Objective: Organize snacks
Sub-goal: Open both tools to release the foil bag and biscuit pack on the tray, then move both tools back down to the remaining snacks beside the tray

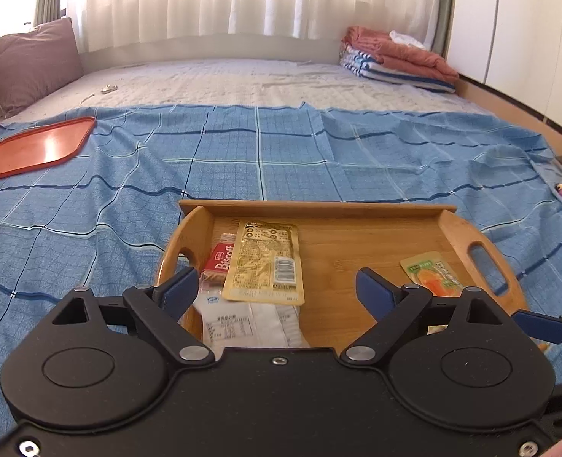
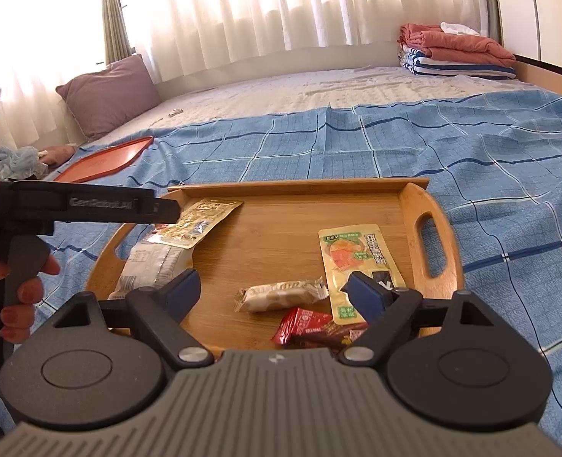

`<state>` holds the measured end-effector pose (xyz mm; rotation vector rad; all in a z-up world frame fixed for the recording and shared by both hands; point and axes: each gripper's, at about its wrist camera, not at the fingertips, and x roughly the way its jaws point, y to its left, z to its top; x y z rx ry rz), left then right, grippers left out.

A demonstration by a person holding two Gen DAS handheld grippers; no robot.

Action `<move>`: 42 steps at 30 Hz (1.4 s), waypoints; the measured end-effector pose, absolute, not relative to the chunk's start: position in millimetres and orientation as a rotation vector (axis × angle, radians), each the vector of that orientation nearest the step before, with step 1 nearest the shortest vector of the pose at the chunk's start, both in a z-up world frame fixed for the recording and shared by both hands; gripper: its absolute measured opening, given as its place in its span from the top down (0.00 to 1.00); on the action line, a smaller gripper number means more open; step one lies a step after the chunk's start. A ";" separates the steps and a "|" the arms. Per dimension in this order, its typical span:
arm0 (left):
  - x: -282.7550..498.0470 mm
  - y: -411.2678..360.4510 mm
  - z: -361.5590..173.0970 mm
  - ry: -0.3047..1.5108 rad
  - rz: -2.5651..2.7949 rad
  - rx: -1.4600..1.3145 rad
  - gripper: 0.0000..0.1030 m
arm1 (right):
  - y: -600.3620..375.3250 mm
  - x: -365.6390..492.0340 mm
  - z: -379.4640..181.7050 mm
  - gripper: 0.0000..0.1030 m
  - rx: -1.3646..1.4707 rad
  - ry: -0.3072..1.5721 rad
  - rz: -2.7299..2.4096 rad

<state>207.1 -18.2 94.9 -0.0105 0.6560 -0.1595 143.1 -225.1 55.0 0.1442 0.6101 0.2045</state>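
A wooden tray (image 1: 357, 243) (image 2: 281, 236) with handle slots lies on the blue checked sheet and holds several snacks. In the left wrist view my left gripper (image 1: 277, 285) is open over its near left part, above a yellow packet (image 1: 265, 262), a red Biscoff packet (image 1: 220, 262) and a white bag (image 1: 250, 323). An orange-print pouch (image 1: 431, 274) lies to the right. In the right wrist view my right gripper (image 2: 271, 291) is open above a beige wrapped biscuit (image 2: 281, 295), red wrappers (image 2: 311, 327) and the orange-print pouch (image 2: 353, 262). The left gripper's body (image 2: 90, 205) shows at left.
A red tray (image 1: 37, 146) (image 2: 109, 160) lies on the sheet at far left. A purple pillow (image 1: 33, 63) leans at the back left. Folded blankets (image 1: 398, 59) are stacked at the back right. Curtains hang behind the bed.
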 end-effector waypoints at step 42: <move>29.1 -3.4 45.2 0.605 -0.303 0.090 0.08 | -245.4 48.4 9.3 0.04 0.101 0.639 0.083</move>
